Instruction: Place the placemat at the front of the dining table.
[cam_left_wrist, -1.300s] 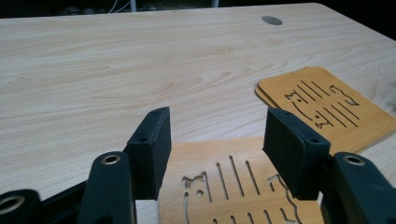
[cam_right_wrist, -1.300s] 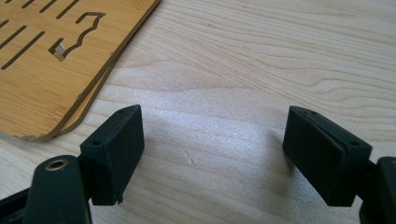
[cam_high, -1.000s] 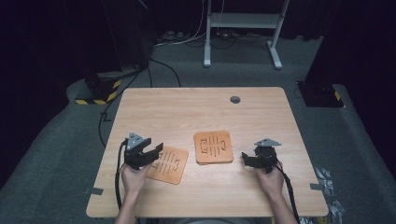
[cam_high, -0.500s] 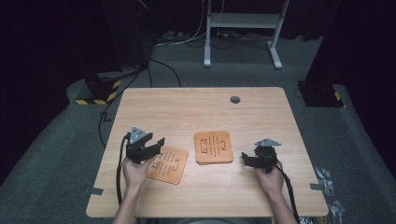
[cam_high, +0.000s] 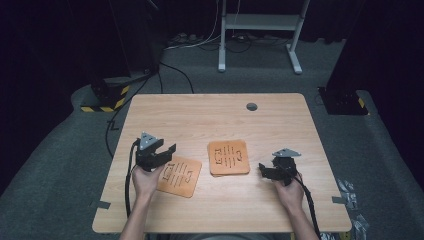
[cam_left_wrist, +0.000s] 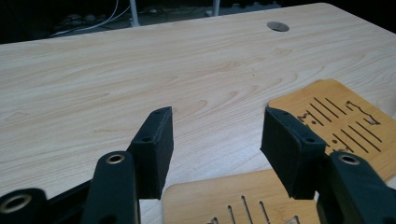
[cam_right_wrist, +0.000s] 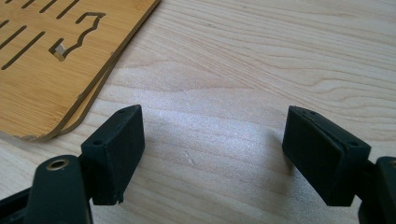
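table (cam_high: 215, 120) of pale wood grain, largest item, with a round grey cable port (cam_high: 251, 106) near its far edge and bare surface across the far half. stack of two bamboo boards (cam_high: 228, 157), slotted and cut with a notched outline, lying flat near the table's middle, the upper board slightly offset over the lower; in the right gripper view its corner (cam_right_wrist: 56, 60) sits just beyond the left jaw, not touching. single bamboo board (cam_high: 179, 175), same slotted pattern, lying flat and turned at an angle left of the stack, apart from it. left gripper (cam_high: 167, 152), held in a hand, hovering over the near-left edge of the single board, jaws spread wide with nothing between them but board and tabletop below. right gripper (cam_high: 264, 171), held in a hand right of the stack, jaws spread wide over bare table, nothing obstructing.
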